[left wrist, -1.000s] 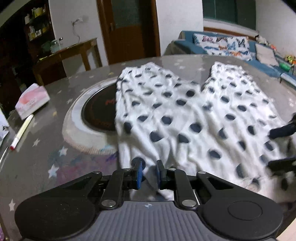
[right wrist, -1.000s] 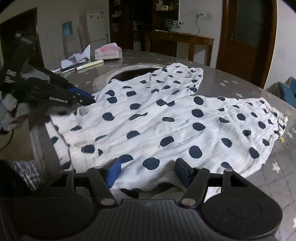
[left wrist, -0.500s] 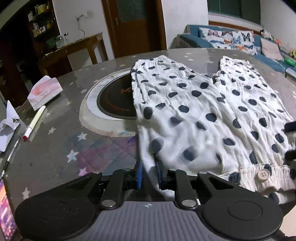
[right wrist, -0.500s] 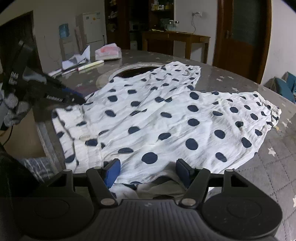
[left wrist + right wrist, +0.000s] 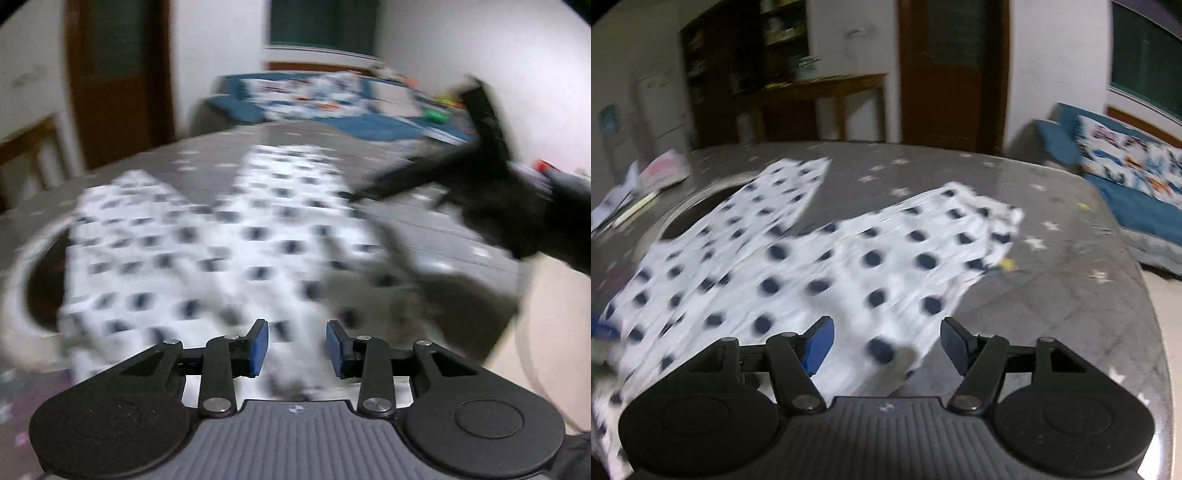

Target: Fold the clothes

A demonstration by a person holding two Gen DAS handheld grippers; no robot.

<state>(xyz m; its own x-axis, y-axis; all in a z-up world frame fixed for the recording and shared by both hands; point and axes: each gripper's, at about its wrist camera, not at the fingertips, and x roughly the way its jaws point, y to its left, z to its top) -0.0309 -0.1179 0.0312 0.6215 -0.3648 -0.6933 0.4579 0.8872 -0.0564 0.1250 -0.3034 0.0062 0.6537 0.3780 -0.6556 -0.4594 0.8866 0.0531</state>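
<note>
Your left tool (image 5: 297, 345) has its blue pads apart with nothing gripped between them; the polka-dot trousers (image 5: 207, 254) lie just beyond its tips, though the left wrist view is badly motion-blurred. Your right tool (image 5: 886, 341) is spread wide, its pads well apart and holding nothing, hovering over the near edge of the same garment. The trousers lie spread on the grey star-patterned tabletop (image 5: 1052, 280), waist end nearest you and the two legs splayed toward the far side, one leg reaching far left across the round dark inset (image 5: 698, 210) in the tabletop, the other stretching right of it. In the left wrist view your right tool shows as a dark blurred shape on the right, above the bare tabletop beside the trousers. A tissue pack (image 5: 665, 168) and a pen (image 5: 637, 206) sit at the far left edge; a blue sofa (image 5: 1126, 177) stands beyond the tabletop on the right.
</note>
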